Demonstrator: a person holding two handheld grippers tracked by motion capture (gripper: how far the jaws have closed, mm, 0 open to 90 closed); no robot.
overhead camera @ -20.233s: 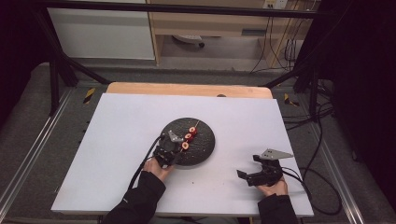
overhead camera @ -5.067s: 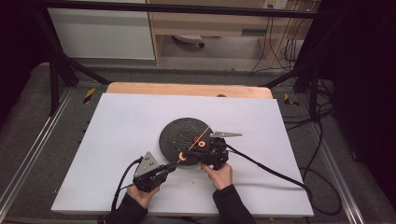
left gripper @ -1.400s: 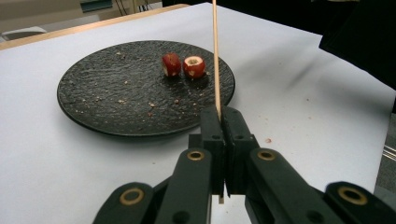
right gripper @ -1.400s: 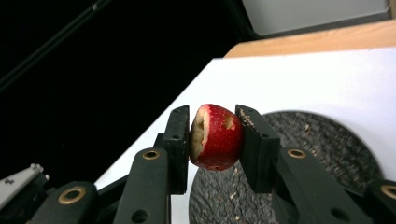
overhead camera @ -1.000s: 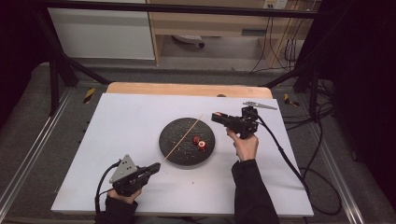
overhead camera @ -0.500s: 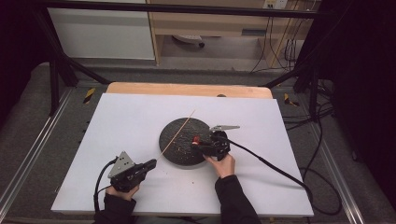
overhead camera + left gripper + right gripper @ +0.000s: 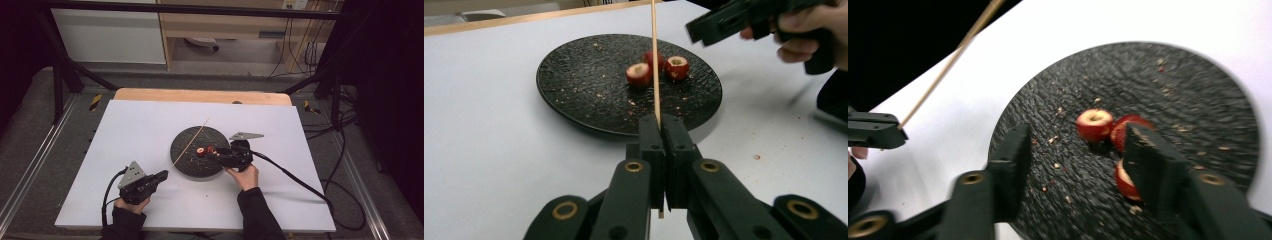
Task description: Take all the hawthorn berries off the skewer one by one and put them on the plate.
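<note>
Red fruit pieces (image 7: 1095, 125) are seen on the black plate (image 7: 1198, 85), between the right fingers (image 7: 1075, 150), which have just been opening. The thin wooden stick (image 7: 655, 60), pointing away over the plate, is pinched tight by the left fingers (image 7: 664, 132).

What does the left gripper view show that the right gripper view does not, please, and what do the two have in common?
The left gripper view alone shows the left gripper shut on the wooden skewer, and the person's right hand. The right gripper view alone shows the right gripper, jaws just opened wider, apart above the plate with one piece between them, untouched. Both share the black plate, three red fruit pieces and the white table.
</note>
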